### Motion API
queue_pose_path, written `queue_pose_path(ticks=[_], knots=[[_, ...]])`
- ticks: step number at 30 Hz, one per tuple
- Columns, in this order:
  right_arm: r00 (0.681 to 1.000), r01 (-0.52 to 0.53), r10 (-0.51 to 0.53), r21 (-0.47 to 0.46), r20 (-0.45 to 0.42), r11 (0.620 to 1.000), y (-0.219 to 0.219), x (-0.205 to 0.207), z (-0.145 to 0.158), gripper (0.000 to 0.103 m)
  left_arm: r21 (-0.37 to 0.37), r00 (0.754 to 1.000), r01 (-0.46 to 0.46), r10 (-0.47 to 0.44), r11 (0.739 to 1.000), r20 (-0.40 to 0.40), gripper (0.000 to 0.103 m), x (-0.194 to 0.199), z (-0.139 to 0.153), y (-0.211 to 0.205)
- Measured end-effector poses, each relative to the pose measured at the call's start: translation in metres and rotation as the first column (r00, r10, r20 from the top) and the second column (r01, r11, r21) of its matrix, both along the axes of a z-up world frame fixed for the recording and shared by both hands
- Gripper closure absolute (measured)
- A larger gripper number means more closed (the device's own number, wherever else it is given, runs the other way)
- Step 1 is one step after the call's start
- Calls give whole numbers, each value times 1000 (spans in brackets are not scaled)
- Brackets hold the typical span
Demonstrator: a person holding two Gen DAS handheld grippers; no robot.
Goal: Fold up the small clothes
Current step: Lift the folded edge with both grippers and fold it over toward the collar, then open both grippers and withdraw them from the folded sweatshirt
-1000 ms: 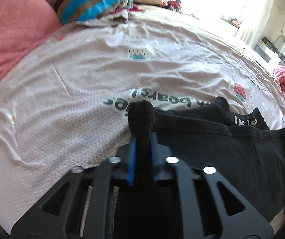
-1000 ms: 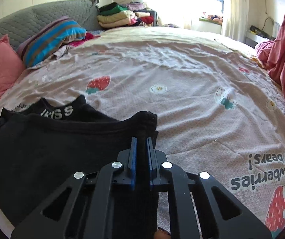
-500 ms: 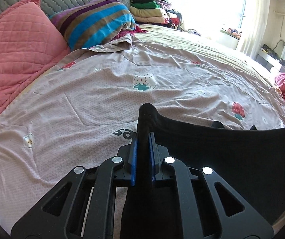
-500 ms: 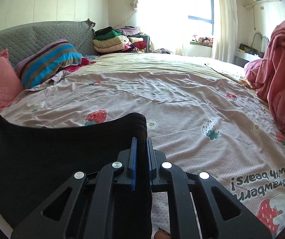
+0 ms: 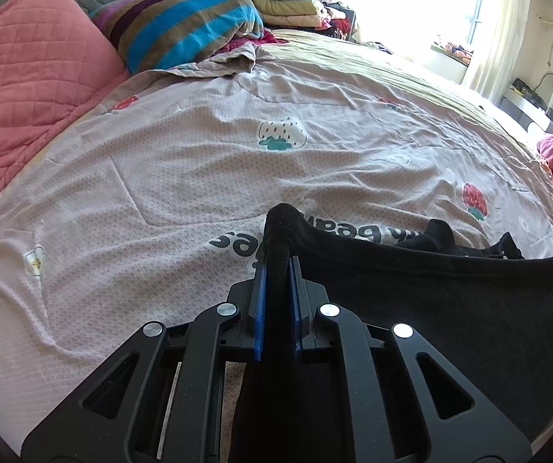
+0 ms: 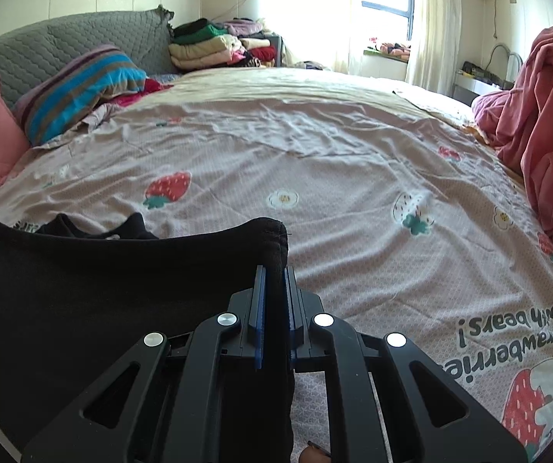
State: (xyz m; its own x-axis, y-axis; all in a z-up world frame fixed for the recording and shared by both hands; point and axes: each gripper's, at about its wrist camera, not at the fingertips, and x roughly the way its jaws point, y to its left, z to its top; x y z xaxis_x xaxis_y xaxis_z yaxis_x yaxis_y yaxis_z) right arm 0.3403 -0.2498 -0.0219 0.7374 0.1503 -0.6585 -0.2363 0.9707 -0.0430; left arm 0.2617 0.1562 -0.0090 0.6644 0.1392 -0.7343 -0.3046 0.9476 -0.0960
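L gripper + R gripper jaws clamped on black garment, stretched btwn.

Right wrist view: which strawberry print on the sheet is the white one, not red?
The white strawberry right of centre, speckled, with teal leaves below it. The strawberry on the left and the big one by the lettering are red.

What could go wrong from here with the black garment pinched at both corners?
1. Only a small bunched corner of the black knit garment sits in the left tongs and in the right tongs; either could slip free.
2. The top edge sags between the grips, so it may land creased on the pink strawberry-print bedsheet.
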Motion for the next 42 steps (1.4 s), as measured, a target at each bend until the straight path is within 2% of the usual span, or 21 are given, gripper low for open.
queue_pose_path(ticks=[13, 15, 17, 20, 23, 25, 29, 32, 35, 38, 42], knots=[[996, 47, -51, -51, -78, 998, -4, 6, -19, 94, -4, 999, 2, -2, 1000, -49, 93, -1, -17, 2], [995, 64, -68, -60, -71, 996, -6, 3, -19, 81, 8, 998, 6, -6, 1000, -55, 90, -4, -17, 1], [995, 78, -81, -57, -62, 995, -9, -2, -17, 74, 16, 998, -1, 1, 1000, -56, 80, -9, -15, 1], [995, 91, -93, -40, -44, 995, -13, -16, -7, 60, 9, 998, -22, 23, 1000, -53, 73, -22, -11, 6], [999, 44, -44, -10, -21, 999, -6, -40, 6, 54, -3, 999, -34, 34, 999, -31, 71, -42, -2, 8], [999, -27, 27, 5, -24, 1000, 5, -60, 9, 52, -14, 1000, -16, 16, 1000, -18, 65, -58, 3, 3], [990, -129, 128, -21, -59, 991, 28, -92, 2, 50, -13, 999, 40, -40, 999, -26, 58, -78, 6, -15], [983, -167, 163, -37, -89, 985, 37, -111, -5, 48, -18, 995, 89, -89, 996, -39, 53, -91, 5, -31], [981, -160, 152, -56, -121, 986, 38, -122, -13, 46, -40, 987, 143, -145, 989, -75, 53, -101, -5, -46], [979, -147, 141, -30, -149, 989, 30, -130, -17, 44, -40, 987, 134, -136, 990, -84, 53, -111, -16, -52], [976, -140, 133, -29, -170, 990, 26, -138, -22, 44, -24, 988, 134, -135, 991, -77, 53, -121, -17, -57]])
